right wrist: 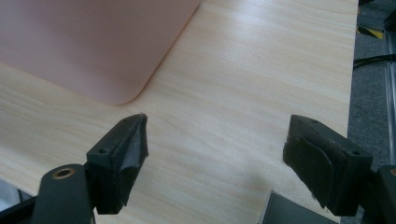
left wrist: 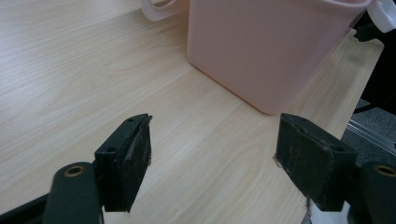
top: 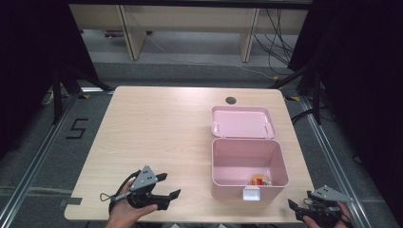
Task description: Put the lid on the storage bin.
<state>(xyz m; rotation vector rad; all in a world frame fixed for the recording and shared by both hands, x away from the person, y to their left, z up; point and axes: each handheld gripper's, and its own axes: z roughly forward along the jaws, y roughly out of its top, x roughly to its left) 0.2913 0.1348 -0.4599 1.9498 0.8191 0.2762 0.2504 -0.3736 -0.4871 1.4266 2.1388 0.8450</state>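
High view. The pink box (top: 249,164) stands on the wooden table (top: 157,133) toward its right near corner, lid (top: 243,122) swung fully back and lying flat behind it, white latch (top: 251,193) hanging at the front wall. A small orange and yellow item (top: 260,179) lies inside, at the front right of the box floor; its kind cannot be told. Judged from this layout, the placing step appears complete, and closing the lid and fastening the latch appear to remain. The left gripper (top: 172,186) sits well to the left of the box, near the table's front edge, held low in the person's left hand (top: 126,211) and aimed toward the box. The right gripper (top: 291,204) sits just off the box's front right corner, at the table's edge, aimed leftward.

Left gripper view. The jaws are spread with nothing between them; bare tabletop lies below. The box's side wall rises ahead and to the right, apart from both pads.

Right gripper view. The jaws are spread and empty. A rounded lower corner of the box lies ahead to the left, not touched.
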